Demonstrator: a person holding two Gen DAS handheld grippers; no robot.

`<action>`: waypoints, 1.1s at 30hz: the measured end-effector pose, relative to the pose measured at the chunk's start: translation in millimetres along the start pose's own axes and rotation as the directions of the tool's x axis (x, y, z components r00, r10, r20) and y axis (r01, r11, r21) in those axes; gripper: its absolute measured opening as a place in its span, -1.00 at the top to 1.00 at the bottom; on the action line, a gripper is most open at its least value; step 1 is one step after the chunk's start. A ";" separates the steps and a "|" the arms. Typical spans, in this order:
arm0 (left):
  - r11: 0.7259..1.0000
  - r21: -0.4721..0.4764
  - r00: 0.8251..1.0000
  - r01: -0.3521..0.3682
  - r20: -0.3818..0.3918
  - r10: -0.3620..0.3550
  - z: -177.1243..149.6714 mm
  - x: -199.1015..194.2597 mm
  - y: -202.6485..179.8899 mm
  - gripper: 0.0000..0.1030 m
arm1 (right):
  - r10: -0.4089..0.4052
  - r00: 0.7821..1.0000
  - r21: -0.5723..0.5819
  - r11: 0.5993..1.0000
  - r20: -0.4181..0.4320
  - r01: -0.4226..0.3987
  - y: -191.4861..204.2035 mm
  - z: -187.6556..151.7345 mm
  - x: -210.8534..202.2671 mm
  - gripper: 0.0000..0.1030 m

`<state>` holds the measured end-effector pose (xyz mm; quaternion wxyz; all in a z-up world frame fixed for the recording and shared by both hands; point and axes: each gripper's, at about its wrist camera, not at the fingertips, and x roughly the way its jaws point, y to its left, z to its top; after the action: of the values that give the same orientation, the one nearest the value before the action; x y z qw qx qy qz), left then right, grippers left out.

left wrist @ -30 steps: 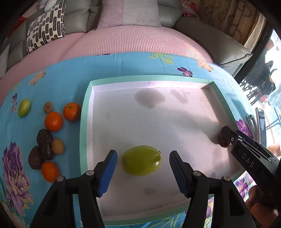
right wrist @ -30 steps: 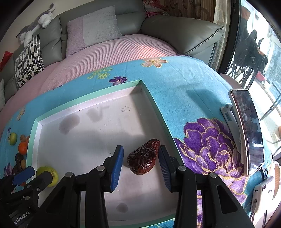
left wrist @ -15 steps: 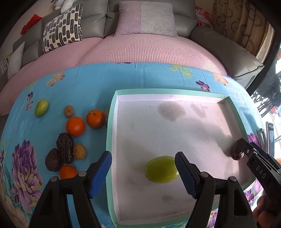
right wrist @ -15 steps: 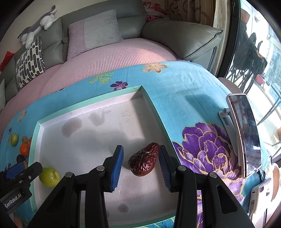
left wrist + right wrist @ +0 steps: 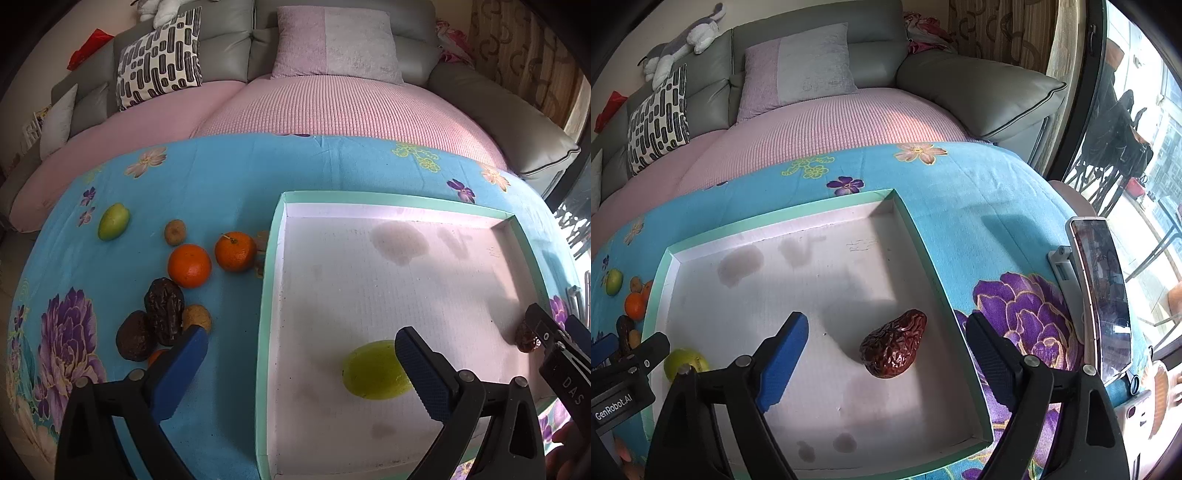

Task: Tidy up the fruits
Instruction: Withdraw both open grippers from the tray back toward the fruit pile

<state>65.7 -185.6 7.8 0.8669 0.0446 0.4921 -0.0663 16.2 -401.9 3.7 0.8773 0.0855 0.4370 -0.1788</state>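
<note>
A shallow white tray [image 5: 271, 295] with a green rim is seen on a blue flowered cloth [image 5: 221, 177], and two fruits are counted inside it: one green fruit [image 5: 373, 369] near the tray's front edge and one wrinkled red date [image 5: 894, 345] close to its right wall. The left gripper [image 5: 299, 365] is held with its jaws wide apart and empty; one finger is seen above the cloth outside the tray's left wall, the other above the tray floor, partly covering the green fruit. The right gripper [image 5: 886, 347] is likewise spread apart, the date lying between its fingers and touched by neither. On the cloth left of the tray, the following are counted in the left wrist view: one second green fruit [image 5: 112, 220], two whole oranges [image 5: 189, 265], one further orange [image 5: 157, 357] partly hidden behind the left finger, two dark wrinkled dates [image 5: 164, 310], and two small brown fruits [image 5: 175, 232]. To the right of the tray, one phone [image 5: 1102, 295] on a stand is noted.
</note>
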 end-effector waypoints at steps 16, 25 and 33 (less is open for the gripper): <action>1.000 -0.005 1.000 -0.021 -0.006 0.021 -1.4 4.1 2.9 -1.00 | 0.040 0.998 0.001 0.999 0.038 -0.040 1.6 0.0 -5.7 -0.85; 0.999 0.007 0.999 -0.036 0.005 0.036 6.7 -10.8 18.5 -1.00 | 0.054 0.996 0.047 0.997 0.070 -0.058 -3.9 1.8 -14.1 -0.85; 0.996 -0.026 0.995 -0.087 0.038 0.088 23.8 -20.1 42.5 -1.00 | 0.092 0.992 0.029 0.995 0.084 -0.094 15.0 2.5 -18.5 -0.85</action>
<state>82.4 -145.6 37.8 0.8788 0.0540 0.4736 -0.0232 13.6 -384.4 19.9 0.9005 0.1126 0.3930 -0.1483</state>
